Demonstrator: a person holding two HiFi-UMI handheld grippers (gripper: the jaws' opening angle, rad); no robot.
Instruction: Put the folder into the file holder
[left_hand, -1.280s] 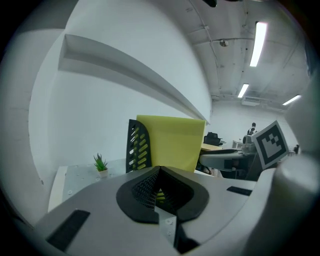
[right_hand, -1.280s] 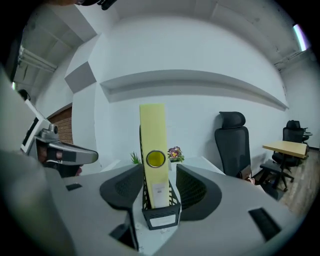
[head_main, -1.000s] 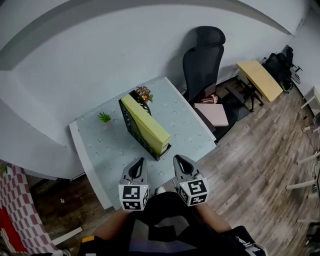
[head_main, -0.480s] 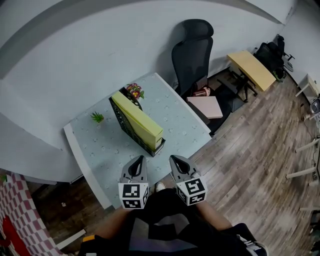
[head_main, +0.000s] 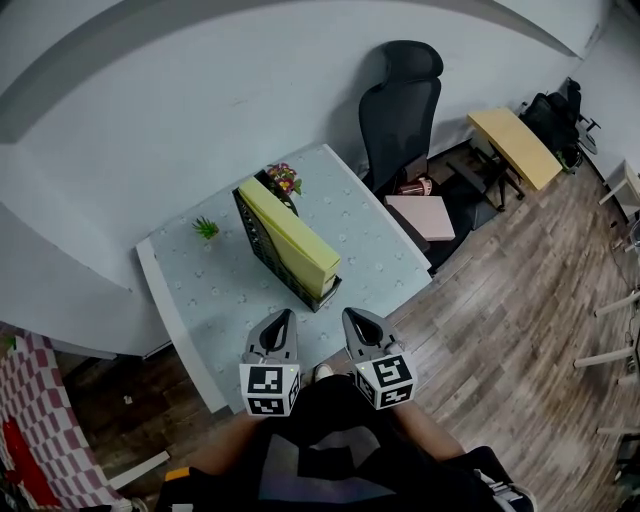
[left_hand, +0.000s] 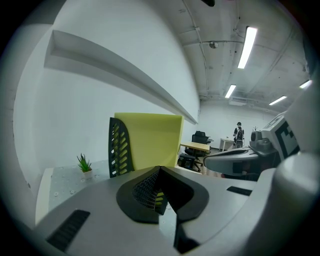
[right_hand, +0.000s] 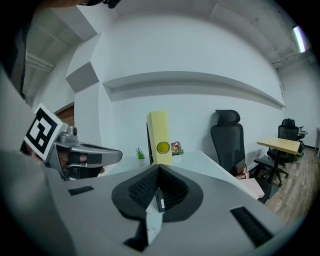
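Note:
A yellow folder (head_main: 290, 238) stands upright in the black mesh file holder (head_main: 258, 240) in the middle of the pale table (head_main: 200, 290). Both grippers hover side by side at the table's near edge, short of the holder and apart from it. My left gripper (head_main: 282, 317) is shut with nothing between its jaws. So is my right gripper (head_main: 352, 314). In the left gripper view the folder (left_hand: 150, 140) and holder (left_hand: 119, 147) stand ahead of the shut gripper (left_hand: 160, 171). The right gripper view shows the folder (right_hand: 159, 136) end-on, beyond the shut gripper (right_hand: 159, 169).
A small green plant (head_main: 207, 229) and a pot of flowers (head_main: 285, 180) stand on the table behind the holder. A black office chair (head_main: 400, 100) is at the table's right, with a pink board (head_main: 420, 217) below it. A yellow desk (head_main: 515, 145) stands far right on the wooden floor.
The head view has swung slightly. Both grippers, the folder and the holder keep their places.

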